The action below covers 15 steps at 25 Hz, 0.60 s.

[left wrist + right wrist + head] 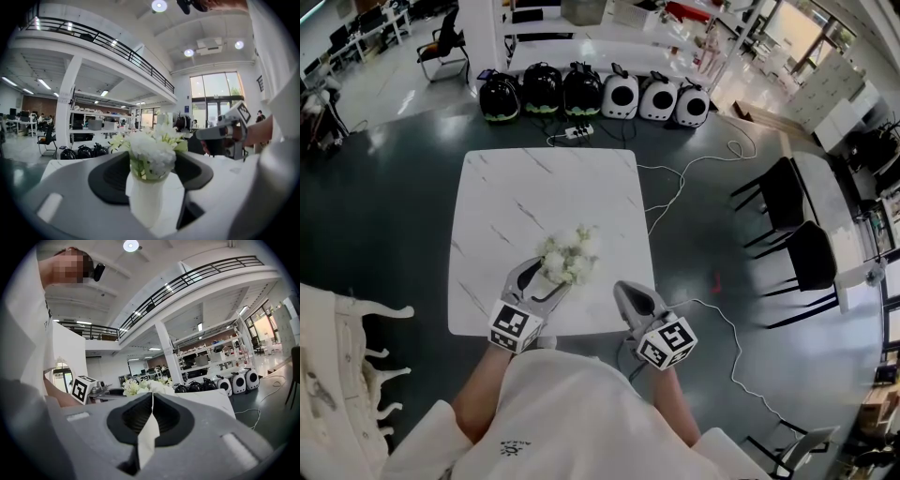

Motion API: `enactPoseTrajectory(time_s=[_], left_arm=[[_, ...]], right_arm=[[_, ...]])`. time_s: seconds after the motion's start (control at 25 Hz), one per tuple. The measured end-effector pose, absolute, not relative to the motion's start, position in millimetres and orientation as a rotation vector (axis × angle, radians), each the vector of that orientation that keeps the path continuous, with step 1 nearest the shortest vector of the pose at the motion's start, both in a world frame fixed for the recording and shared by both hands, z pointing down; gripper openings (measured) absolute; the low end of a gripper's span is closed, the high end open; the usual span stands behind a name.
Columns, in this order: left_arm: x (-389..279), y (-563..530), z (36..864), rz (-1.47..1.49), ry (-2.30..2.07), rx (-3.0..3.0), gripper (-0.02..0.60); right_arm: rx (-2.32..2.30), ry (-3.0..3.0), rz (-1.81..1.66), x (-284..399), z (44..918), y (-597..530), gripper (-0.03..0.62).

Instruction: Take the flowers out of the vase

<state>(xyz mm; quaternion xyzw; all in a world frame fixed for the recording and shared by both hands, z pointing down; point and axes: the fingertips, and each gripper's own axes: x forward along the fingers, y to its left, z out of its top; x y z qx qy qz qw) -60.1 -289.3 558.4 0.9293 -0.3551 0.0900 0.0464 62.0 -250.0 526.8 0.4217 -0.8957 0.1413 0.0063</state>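
Note:
A bunch of white flowers [569,255] stands in a small white vase [146,197] near the front edge of the white marble table [534,187]. My left gripper [548,275] reaches around the vase below the blooms. Its jaws stand either side of the vase, and a strip of table shows between the vase and the right-hand jaw. In the left gripper view the flowers [152,150] fill the middle. My right gripper [622,287] hovers at the table's front edge, to the right of the flowers, its jaws shut together with nothing held. It also shows in the left gripper view [220,132].
On the floor beyond the table sit a row of black and white rounded cases [591,94] and a power strip [578,132]. Black chairs [787,216] stand to the right. A white cable [712,309] trails over the floor at the right. White cloth [342,375] lies at the left.

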Motion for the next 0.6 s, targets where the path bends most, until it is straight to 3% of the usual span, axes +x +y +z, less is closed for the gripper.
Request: enactPoseTrajectory(time_s=[0.4, 0.6], left_arm=[[-67.5, -285.5, 555.6, 0.253, -1.113, 2.833, 0.147], [-69.9, -283.6, 550.4, 0.217, -1.108, 2.822, 0.11]], right_arm=[[1.291, -2.815, 0.437, 53.5, 526.1, -248.5, 0.005], [1.288, -2.816, 0.437, 51.0, 524.2, -246.0, 0.005]])
